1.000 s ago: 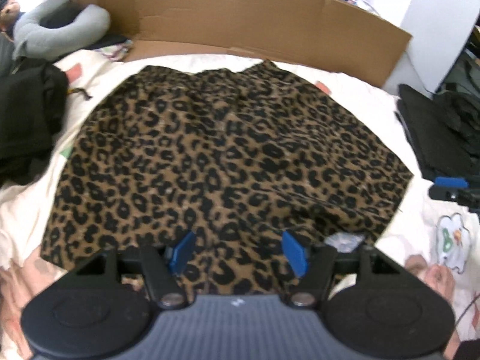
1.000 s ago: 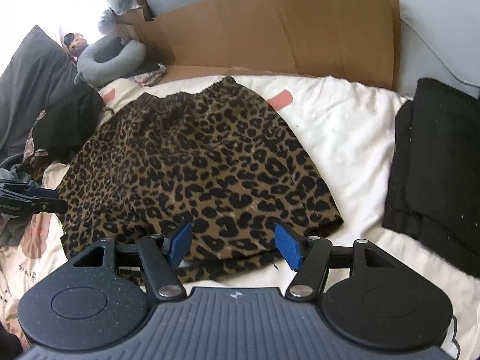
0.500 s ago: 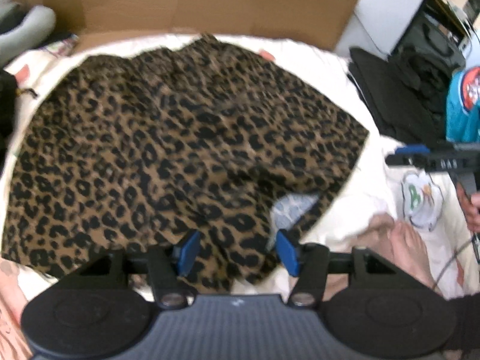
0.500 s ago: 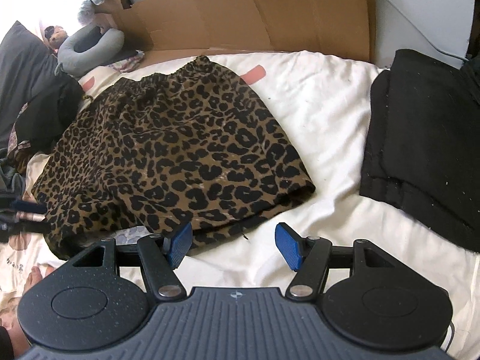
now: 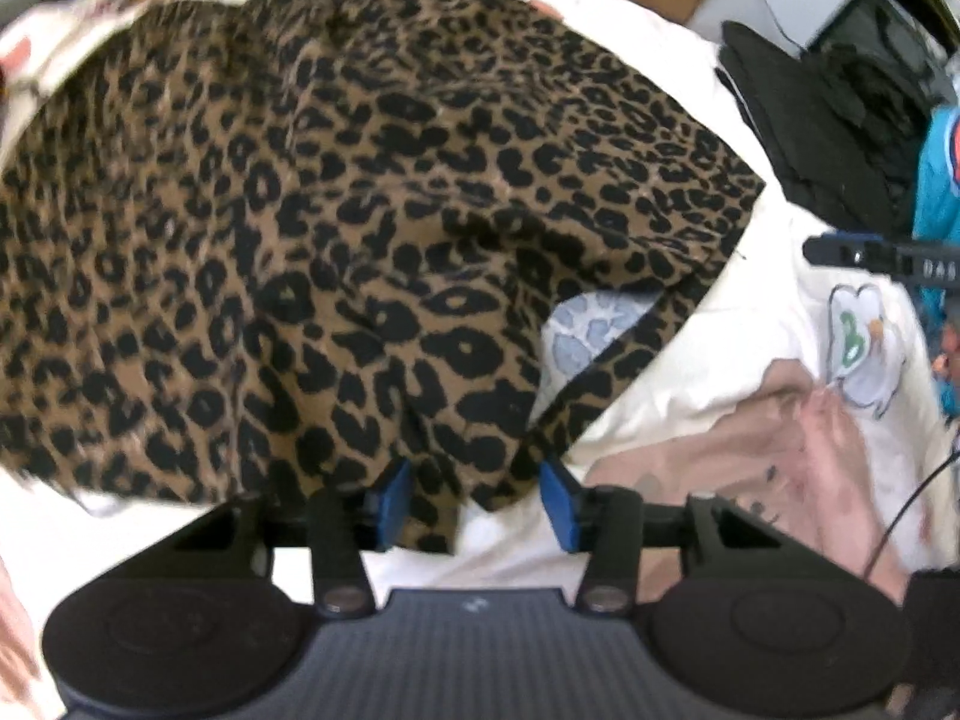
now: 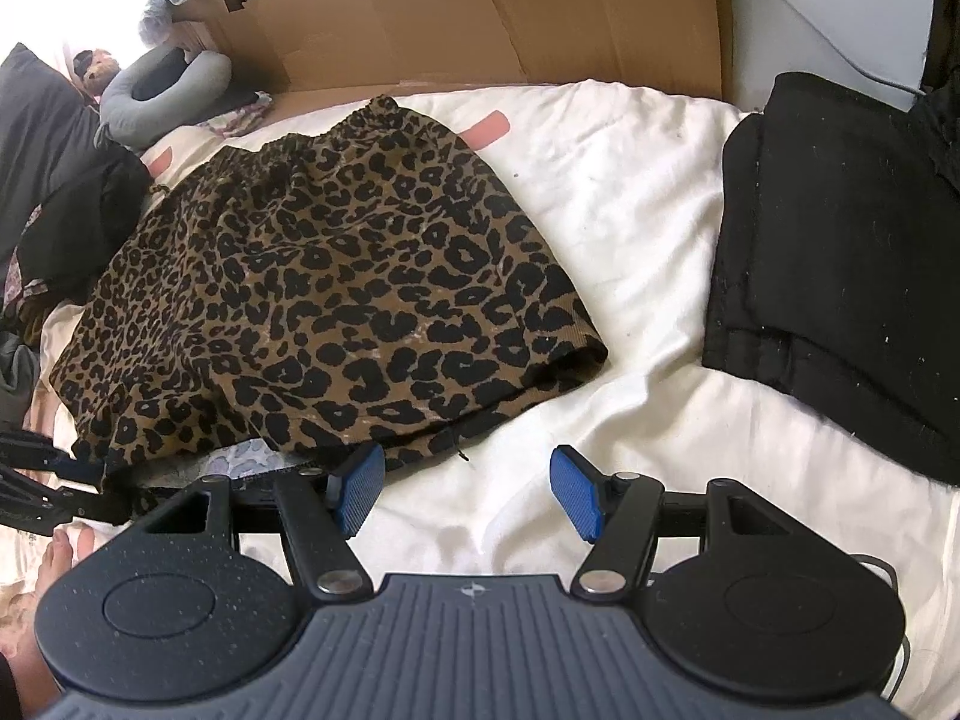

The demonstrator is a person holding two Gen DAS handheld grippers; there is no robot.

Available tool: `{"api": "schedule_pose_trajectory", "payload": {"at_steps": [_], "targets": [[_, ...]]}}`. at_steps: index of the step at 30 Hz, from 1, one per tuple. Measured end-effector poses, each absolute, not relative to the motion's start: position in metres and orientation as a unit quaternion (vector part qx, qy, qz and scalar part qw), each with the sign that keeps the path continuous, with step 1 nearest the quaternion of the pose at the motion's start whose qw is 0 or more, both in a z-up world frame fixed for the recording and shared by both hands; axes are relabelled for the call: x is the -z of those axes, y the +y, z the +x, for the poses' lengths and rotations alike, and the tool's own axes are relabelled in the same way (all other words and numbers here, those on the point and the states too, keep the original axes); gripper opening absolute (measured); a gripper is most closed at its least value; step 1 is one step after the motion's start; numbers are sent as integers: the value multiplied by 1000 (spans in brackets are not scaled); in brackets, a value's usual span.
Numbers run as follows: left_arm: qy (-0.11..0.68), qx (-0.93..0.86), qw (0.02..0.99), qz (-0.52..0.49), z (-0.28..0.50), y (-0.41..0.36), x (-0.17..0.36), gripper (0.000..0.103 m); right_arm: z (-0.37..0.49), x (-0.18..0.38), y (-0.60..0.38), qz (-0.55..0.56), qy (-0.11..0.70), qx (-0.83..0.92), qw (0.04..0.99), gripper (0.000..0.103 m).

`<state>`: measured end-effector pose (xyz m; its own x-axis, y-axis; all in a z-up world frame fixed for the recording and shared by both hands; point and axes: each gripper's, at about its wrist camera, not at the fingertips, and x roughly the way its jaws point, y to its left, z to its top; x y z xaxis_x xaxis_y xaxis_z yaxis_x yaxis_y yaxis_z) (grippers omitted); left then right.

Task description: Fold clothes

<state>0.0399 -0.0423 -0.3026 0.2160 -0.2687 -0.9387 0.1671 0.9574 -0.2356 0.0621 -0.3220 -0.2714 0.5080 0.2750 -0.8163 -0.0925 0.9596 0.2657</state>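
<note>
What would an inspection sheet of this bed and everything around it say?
Surface: white bedsheet, wrinkled.
Job's things: leopard-print skirt lying spread out, near hem lifted, pale lining showing.
Clutter: folded black garment to the right; grey neck pillow and dark clothes pile to the left.
Grippers: left tool open astride the skirt's hem; right tool open over bare sheet.
Cables: thin black cable.
Surroundings: cardboard sheets against the wall.

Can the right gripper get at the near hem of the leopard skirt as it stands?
Probably yes. The right gripper is open over bare white bedding, and the leopard skirt hem lies just ahead-left of it with nothing between.
</note>
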Motion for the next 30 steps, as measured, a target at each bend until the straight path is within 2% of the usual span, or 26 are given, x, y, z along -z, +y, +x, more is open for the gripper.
{"api": "schedule_pose_trajectory", "payload": {"at_steps": [7, 10, 12, 13, 15, 19, 22, 25, 30], "targets": [[595, 150, 786, -81, 41, -43, 308, 47, 70, 275, -330, 111, 475, -94, 868, 67], [595, 140, 787, -87, 42, -42, 313, 38, 78, 277, -336, 113, 470, -82, 872, 67], [593, 137, 789, -89, 43, -40, 313, 27, 83, 278, -339, 112, 465, -74, 875, 67], [592, 137, 790, -88, 43, -39, 313, 26, 85, 279, -340, 109, 463, -74, 877, 67], [589, 140, 791, -90, 43, -36, 311, 16, 91, 279, -341, 104, 458, -73, 880, 67], [584, 155, 793, -73, 40, -38, 308, 8, 104, 283, -338, 85, 457, -82, 881, 65], [581, 164, 796, -50, 37, -43, 306, 6, 117, 291, -341, 84, 458, -76, 882, 63], [578, 167, 798, -38, 37, -43, 304, 5, 127, 301, -343, 75, 466, -73, 879, 52], [578, 168, 798, -30, 37, -43, 304, 4, 134, 309, -344, 69, 474, -73, 875, 51]]}}
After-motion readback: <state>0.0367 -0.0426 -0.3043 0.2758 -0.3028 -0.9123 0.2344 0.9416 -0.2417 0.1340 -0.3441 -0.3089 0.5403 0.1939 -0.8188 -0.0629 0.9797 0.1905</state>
